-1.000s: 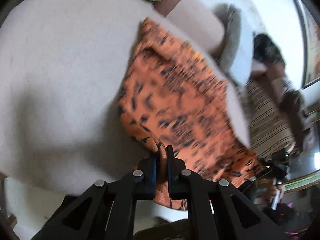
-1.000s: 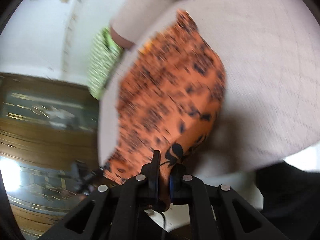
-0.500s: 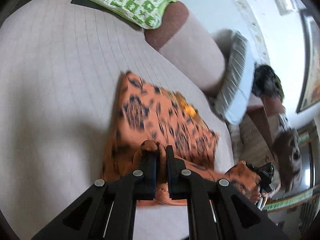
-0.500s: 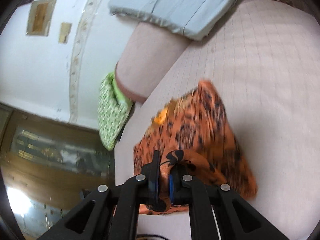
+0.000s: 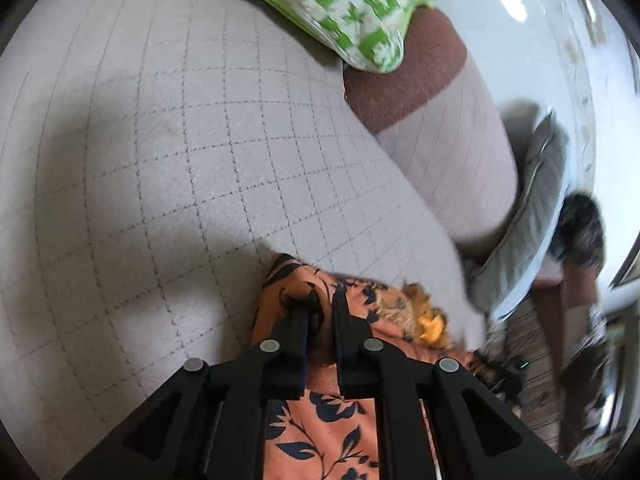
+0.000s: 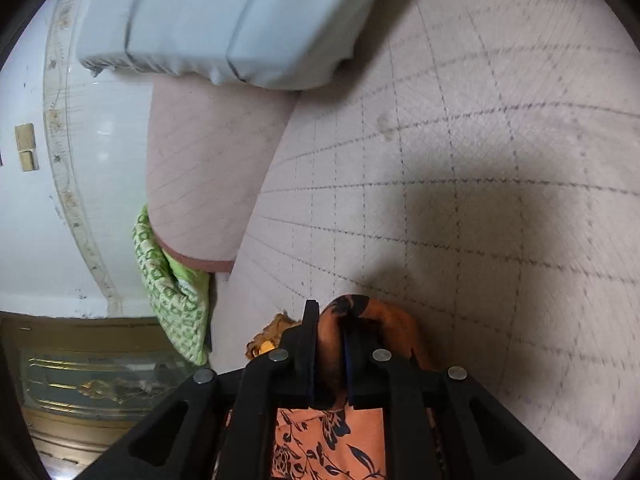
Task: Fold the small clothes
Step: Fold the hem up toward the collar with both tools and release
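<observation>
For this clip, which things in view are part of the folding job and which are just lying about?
Part of the job:
orange flowered garment
left gripper, shut on the garment
right gripper, shut on the garment
quilted sofa seat, the folding surface

Lying about:
green patterned pillow
pale blue cushion
sofa back

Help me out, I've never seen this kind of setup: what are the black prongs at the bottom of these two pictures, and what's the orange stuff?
Each picture comes from a camera on a handheld two-finger gripper, looking along its fingers. One shows the left gripper, the other the right gripper. Both are shut on the same orange floral garment, a small piece of clothing being folded. Beneath lies a pale quilted cushion surface. A green patterned pillow and a light blue pillow lie at its edges.
</observation>
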Motion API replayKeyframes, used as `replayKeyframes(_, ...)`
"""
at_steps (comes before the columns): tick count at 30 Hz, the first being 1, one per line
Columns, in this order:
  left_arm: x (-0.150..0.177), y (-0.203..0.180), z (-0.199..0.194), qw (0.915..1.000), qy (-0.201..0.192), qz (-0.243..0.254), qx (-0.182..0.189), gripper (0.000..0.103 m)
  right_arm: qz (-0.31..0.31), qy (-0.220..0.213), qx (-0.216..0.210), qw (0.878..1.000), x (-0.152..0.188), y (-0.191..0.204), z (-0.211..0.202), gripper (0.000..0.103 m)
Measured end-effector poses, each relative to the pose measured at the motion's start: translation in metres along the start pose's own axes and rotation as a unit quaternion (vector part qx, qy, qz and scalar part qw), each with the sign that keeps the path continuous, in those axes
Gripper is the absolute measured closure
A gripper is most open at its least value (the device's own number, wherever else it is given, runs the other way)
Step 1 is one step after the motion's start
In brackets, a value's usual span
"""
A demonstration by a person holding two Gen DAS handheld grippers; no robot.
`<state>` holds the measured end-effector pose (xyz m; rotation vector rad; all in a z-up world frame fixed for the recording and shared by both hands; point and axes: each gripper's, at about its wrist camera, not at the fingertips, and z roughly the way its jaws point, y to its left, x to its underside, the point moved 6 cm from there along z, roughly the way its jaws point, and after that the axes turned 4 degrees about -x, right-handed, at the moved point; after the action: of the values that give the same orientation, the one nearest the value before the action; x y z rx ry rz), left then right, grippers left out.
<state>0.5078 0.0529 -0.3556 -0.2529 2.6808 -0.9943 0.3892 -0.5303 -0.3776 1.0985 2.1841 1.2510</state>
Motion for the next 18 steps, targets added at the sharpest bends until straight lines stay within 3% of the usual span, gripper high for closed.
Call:
replayKeyframes(4, 0.006, 0.006, -0.029, 0.9961, -0.062, -0.035, 0.053, 0.071, -0.050, 0.010, -0.016, 0.999, 0.002, 0.002, -0.022, 0.090)
replayKeyframes(6, 0.012, 0.007, -0.055, 0.9899, -0.132, -0.043, 0.030, 0.042, -0.058, -0.017, -0.019, 0.998, 0.004, 0.003, -0.051, 0.090)
replayKeyframes(7, 0.022, 0.002, -0.073, 0.9854, -0.167, -0.031, -0.001, 0.040, -0.062, -0.030, -0.017, 0.997, 0.006, 0.004, -0.062, 0.086)
replayKeyframes(9, 0.040, -0.011, -0.091, 0.9825, -0.185, -0.005, -0.014, 0.038, -0.072, -0.051, -0.001, 0.996, 0.015, 0.007, -0.080, 0.060)
replayKeyframes(10, 0.056, -0.022, -0.098, 0.9813, -0.192, 0.006, -0.012, 0.037, -0.084, -0.060, 0.012, 0.995, 0.026, 0.012, -0.087, 0.035)
replayKeyframes(12, 0.088, -0.039, -0.095, 0.9833, -0.177, 0.024, -0.035, 0.028, -0.115, -0.069, 0.019, 0.991, 0.050, 0.028, -0.088, 0.032)
replayKeyframes(15, 0.124, -0.047, -0.060, 0.9843, -0.129, 0.037, -0.115, 0.028, -0.175, -0.017, 0.032, 0.984, 0.101, 0.056, -0.055, 0.032)
replayKeyframes(18, 0.143, -0.040, -0.030, 0.9809, -0.107, 0.040, -0.158, 0.028, -0.243, 0.040, 0.083, 0.966, 0.161, 0.075, 0.004, 0.035)
